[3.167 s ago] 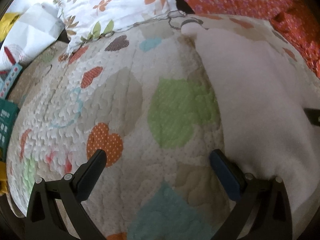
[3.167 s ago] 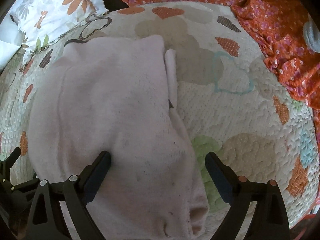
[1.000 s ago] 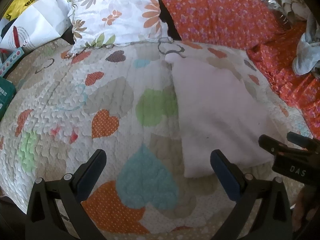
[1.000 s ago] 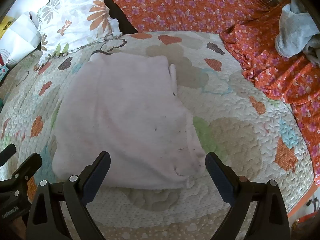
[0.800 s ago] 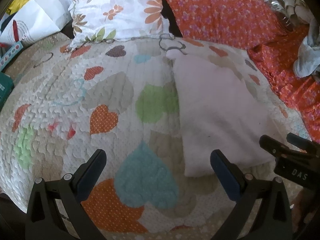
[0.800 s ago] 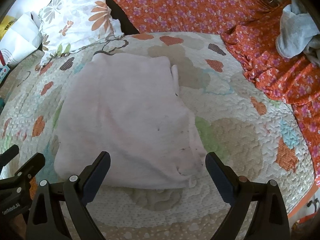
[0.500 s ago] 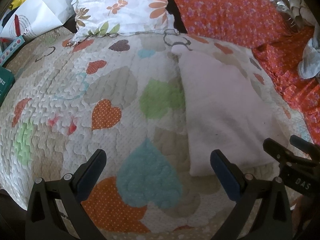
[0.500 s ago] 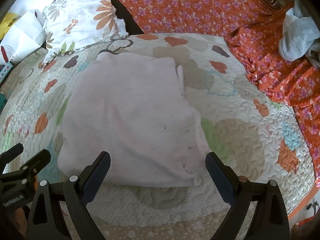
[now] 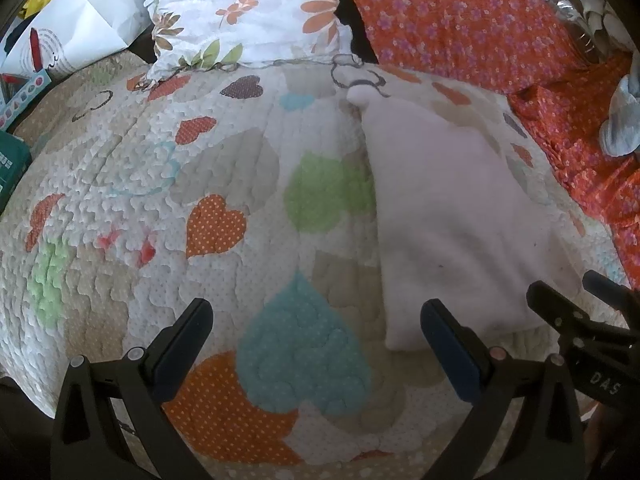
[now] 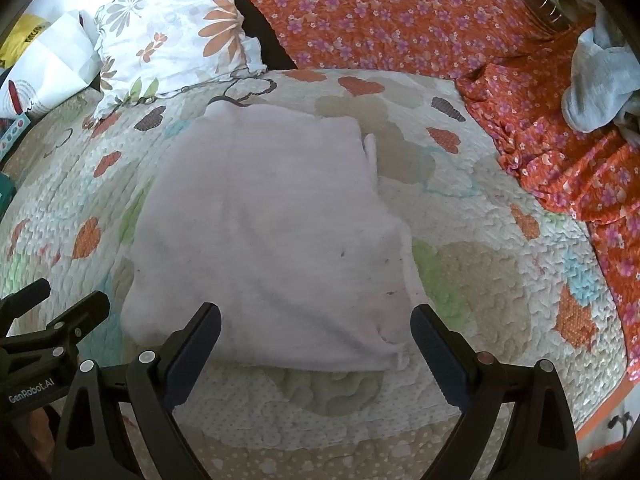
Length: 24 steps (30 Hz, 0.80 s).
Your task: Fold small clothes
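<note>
A pale pink garment (image 10: 276, 236) lies folded flat on the heart-patterned quilt (image 10: 480, 280); it also shows in the left wrist view (image 9: 452, 216), right of centre. My right gripper (image 10: 316, 332) is open and empty, held above the garment's near edge. My left gripper (image 9: 316, 336) is open and empty over bare quilt (image 9: 160, 184), with the garment's left near corner by its right finger (image 9: 448, 344). The right gripper also shows in the left wrist view (image 9: 580, 312), and the left gripper in the right wrist view (image 10: 52, 312).
A floral pillow (image 10: 172, 36) and an orange flowered cloth (image 10: 400, 16) lie at the back. A grey-white garment (image 10: 600, 80) sits bunched at the far right. A white bag (image 9: 68, 36) and a teal box (image 9: 10, 164) are at the left.
Both grippers have pulled back and up from the garment since 3.2 s ago, so more of the bed shows. Over the last second they barely moved. The garment lies still.
</note>
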{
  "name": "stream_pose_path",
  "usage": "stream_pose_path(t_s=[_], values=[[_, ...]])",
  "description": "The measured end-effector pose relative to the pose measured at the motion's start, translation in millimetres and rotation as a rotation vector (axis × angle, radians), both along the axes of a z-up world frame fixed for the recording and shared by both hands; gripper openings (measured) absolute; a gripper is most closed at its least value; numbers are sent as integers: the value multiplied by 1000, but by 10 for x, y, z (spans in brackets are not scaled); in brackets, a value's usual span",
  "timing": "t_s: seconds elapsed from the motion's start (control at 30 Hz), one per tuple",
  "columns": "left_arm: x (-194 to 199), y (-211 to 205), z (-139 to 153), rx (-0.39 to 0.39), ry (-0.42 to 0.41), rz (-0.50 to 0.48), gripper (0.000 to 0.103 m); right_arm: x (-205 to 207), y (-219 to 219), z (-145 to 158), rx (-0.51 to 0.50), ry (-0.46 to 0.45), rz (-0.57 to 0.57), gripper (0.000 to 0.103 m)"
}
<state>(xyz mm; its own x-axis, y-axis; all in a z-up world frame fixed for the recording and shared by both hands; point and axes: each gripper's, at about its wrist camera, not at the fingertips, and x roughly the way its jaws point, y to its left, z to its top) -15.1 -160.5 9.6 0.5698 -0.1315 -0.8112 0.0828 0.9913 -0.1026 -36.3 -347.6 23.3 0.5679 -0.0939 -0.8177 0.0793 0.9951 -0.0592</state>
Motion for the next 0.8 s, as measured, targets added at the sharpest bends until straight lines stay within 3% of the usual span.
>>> stream_pose_path(t_s=[0.8], values=[[12,26,-41,-11,14,6,103,-17,89,-33,-17,7,28,98]])
